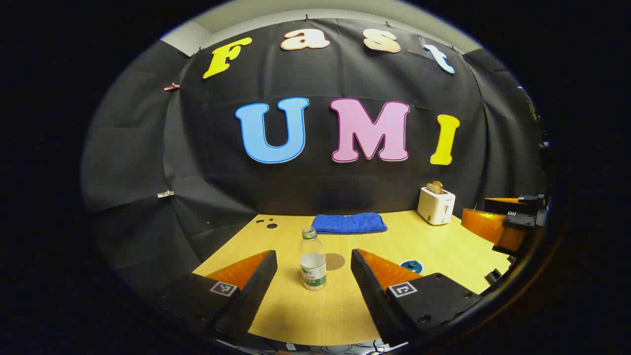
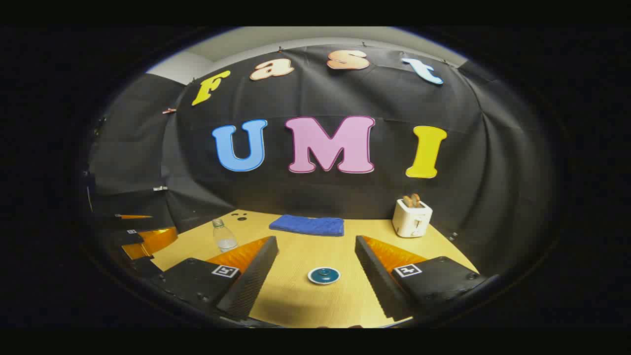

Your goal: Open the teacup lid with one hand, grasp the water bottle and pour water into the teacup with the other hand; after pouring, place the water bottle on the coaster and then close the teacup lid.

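Left gripper view: left gripper (image 1: 314,276) fingers spread wide, framing the water bottle (image 1: 312,261) without touching it. Bottle upright, uncapped, partly filled. Coaster (image 1: 334,261) lies just behind the bottle; teacup (image 1: 411,266), lid on, sits to the bottle's right. Blue towel (image 1: 349,223) and toaster (image 1: 436,205) lie well beyond the bottle. Right gripper (image 2: 315,268) fingers likewise spread, lined up on the teacup. Judged step: the very start, nothing grasped. Next: right descends to pinch the lid knob; left advances around the bottle's body.
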The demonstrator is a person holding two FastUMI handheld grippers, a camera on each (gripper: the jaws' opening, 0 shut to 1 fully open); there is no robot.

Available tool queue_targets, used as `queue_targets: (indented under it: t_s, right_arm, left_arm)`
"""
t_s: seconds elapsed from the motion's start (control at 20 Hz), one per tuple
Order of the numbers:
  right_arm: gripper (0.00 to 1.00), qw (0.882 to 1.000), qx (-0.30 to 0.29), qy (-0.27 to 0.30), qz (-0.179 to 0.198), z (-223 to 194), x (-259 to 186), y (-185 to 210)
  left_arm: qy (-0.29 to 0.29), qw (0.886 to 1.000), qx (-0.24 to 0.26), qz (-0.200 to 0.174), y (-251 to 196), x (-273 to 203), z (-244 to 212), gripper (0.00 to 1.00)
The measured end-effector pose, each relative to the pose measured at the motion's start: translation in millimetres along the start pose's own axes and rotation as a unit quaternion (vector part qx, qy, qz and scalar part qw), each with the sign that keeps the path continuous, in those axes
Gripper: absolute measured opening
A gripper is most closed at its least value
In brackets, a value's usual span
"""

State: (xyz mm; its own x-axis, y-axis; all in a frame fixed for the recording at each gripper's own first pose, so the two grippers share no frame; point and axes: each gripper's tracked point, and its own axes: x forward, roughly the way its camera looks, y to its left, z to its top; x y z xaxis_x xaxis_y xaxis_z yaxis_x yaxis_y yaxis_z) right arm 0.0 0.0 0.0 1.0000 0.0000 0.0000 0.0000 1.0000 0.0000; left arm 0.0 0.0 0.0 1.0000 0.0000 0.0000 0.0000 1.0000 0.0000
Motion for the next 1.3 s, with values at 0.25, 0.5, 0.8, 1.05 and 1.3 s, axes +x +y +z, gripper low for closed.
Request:
queue_targets:
  t_s: [0.25, 0.5, 0.8, 1.05, 1.3]
  right_arm:
    - [0.98, 1.000, 0.000, -0.001, -0.001, -1.6, 10.5, -2.4]
    - [0.98, 1.000, 0.001, 0.023, -0.013, -19.6, 24.5, 6.4]
    - [0.98, 0.999, -0.004, 0.044, -0.028, -38.8, 47.5, 7.8]
    - [0.98, 0.997, -0.016, 0.051, -0.047, -62.3, 80.4, -5.1]
    - [0.98, 0.995, -0.027, 0.079, -0.059, -118.1, 120.8, -17.4]
  left_arm:
    - [0.002, 1.000, 0.009, -0.022, -15.1, 11.5, 0.7, 0.95]
    - [0.015, 0.999, 0.014, -0.045, -12.4, 27.4, -11.4, 0.97]
    - [0.035, 0.998, 0.011, -0.053, 4.9, 49.2, -28.2, 0.97]
    - [0.048, 0.997, 0.012, -0.054, 10.1, 70.9, -47.9, 0.98]
    - [0.065, 0.996, 0.013, -0.059, 4.3, 93.0, -83.5, 0.97]
